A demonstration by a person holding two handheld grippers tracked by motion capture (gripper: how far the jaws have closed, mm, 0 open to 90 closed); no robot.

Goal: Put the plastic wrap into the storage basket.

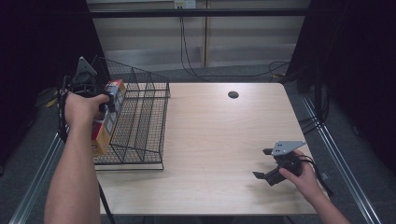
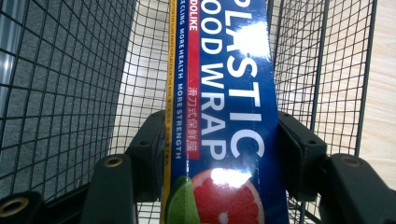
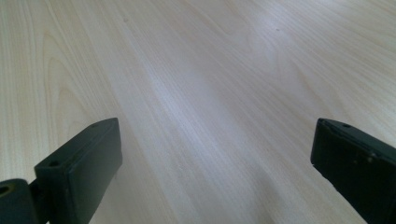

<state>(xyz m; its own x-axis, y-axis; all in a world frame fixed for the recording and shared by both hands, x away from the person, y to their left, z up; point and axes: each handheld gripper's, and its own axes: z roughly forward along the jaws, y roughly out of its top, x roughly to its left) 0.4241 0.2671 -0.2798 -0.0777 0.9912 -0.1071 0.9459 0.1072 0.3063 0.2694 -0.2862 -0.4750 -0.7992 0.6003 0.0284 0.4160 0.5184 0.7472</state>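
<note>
Black wire mesh is the hazard: your left claw [image 2: 219, 154] is clamped on the plastic wrap box [image 2: 224, 116], held over the wire basket's [image 1: 140, 121] left compartment. Tilt it and a corner may snag. Your right claw [image 1: 267, 163] rests open above the counter [image 1: 215, 140].

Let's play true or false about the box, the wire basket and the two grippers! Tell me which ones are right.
1. The left gripper is shut on the plastic wrap box. True.
2. The right gripper holds a cup. False: its jaws stand open over the bare table.
3. The wire basket sits at the table's left side. True.
4. The box shows a banana. False: it shows a grapefruit slice and a lime.
5. The box lies flat on the table's middle. False: it is held at the basket.
</note>
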